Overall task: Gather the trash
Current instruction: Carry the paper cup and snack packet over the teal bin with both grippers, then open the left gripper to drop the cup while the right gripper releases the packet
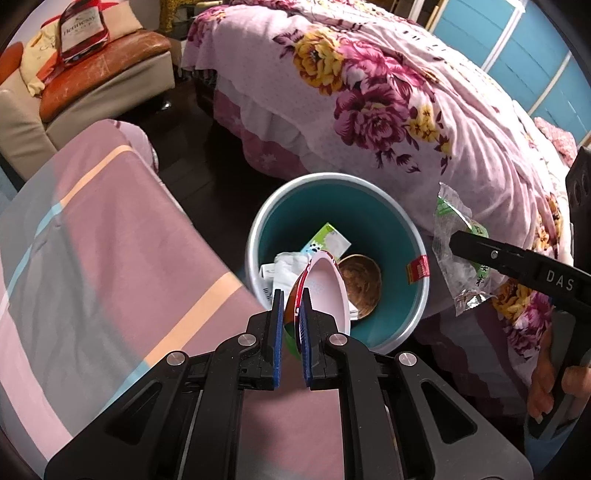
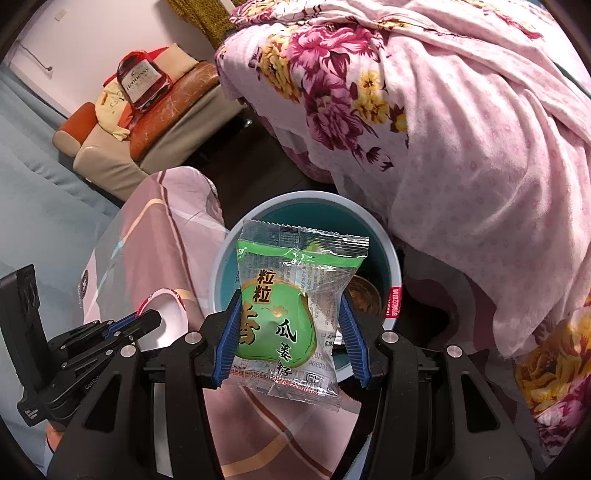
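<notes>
Low in the left wrist view, the left gripper [image 1: 291,332] pinches the rim of a crushed paper cup [image 1: 325,291], pink inside and red-green outside, held over the teal trash bin [image 1: 369,206]. Inside the bin lie a green-and-white carton [image 1: 328,242], white crumpled paper [image 1: 286,266] and a brown bowl [image 1: 360,286]. At the centre of the right wrist view, the right gripper [image 2: 291,339] clamps a green seed snack packet [image 2: 291,310] between its blue pads [image 2: 352,339], also above the bin [image 2: 397,269]. A flowered pink quilt [image 1: 388,92] fills the upper right, and a sofa [image 1: 110,70] with a Hennessy bag [image 1: 79,31] sits upper left.
</notes>
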Demonstrator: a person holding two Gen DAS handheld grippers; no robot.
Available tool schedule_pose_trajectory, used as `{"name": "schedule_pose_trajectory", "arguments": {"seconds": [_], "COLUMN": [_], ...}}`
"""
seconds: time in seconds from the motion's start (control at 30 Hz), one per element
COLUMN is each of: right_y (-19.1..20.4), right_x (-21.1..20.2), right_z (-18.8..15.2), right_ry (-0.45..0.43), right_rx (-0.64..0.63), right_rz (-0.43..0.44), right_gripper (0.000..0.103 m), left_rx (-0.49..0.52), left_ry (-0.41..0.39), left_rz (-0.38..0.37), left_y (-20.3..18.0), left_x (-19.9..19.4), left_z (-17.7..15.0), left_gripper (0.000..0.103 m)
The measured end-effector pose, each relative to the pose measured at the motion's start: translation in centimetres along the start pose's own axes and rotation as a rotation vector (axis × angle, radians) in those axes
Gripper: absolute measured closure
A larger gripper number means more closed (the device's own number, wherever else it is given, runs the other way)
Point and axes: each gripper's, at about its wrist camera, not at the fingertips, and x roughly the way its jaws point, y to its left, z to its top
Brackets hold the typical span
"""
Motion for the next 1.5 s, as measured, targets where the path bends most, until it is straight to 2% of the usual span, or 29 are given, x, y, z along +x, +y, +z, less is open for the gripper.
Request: {"name": "schedule_pose_trajectory", "arguments": {"seconds": [0.37, 0.4, 0.47, 0.5, 0.53, 0.63, 0.73, 1.27, 1.43, 1.5], "right_y": [0.2, 0.3, 0.3, 0.3, 0.3, 0.5, 0.7, 3.1, 3.7, 3.9], "right_x": [0.2, 0.2, 0.2, 0.2, 0.3, 0.4, 0.7, 2.2, 2.1, 2.1], "right_z": [0.6, 0.7, 0.8, 0.9, 0.9, 1.0, 1.0, 0.9, 0.9, 0.9], "right_ry": [0.002, 0.001, 0.001, 0.002, 0.003, 0.006, 0.015, 0.037, 0.034, 0.033], "right_rx": [-0.015, -0.016, -0.015, -0.014, -0.013, -0.015, -0.022, -0.083, -0.085, -0.085], "right_rz": [-0.039, -0.042, -0.045, -0.047, -0.049, -0.055, -0.062, -0.1, -0.098, -0.101], "right_gripper": [0.055, 0.055, 0.055, 0.055, 0.055, 0.055, 0.054, 0.049, 0.031, 0.029], "left_rx": [0.003, 0.003, 0.004, 0.004, 0.006, 0.002, -0.019, -0.106, -0.115, -0.116], "left_ry": [0.014, 0.014, 0.011, -0.001, -0.014, -0.039, -0.046, -0.048, -0.056, -0.063], "left_rz": [-0.024, -0.027, -0.017, -0.001, 0.014, 0.029, 0.029, 0.031, 0.031, 0.035], "left_y": [-0.2, -0.2, -0.2, -0.1, -0.1, 0.1, 0.5, 3.4, 4.0, 4.2], "left_x": [1.7, 1.7, 1.7, 1.6, 1.4, 1.0, 0.7, -0.5, -1.0, -1.2], "left_z": [0.8, 0.8, 0.8, 0.8, 0.8, 0.9, 0.8, -0.7, -1.1, -1.2], "left_gripper": [0.092, 0.087, 0.064, 0.041, 0.027, 0.018, 0.014, 0.013, 0.012, 0.01]}}
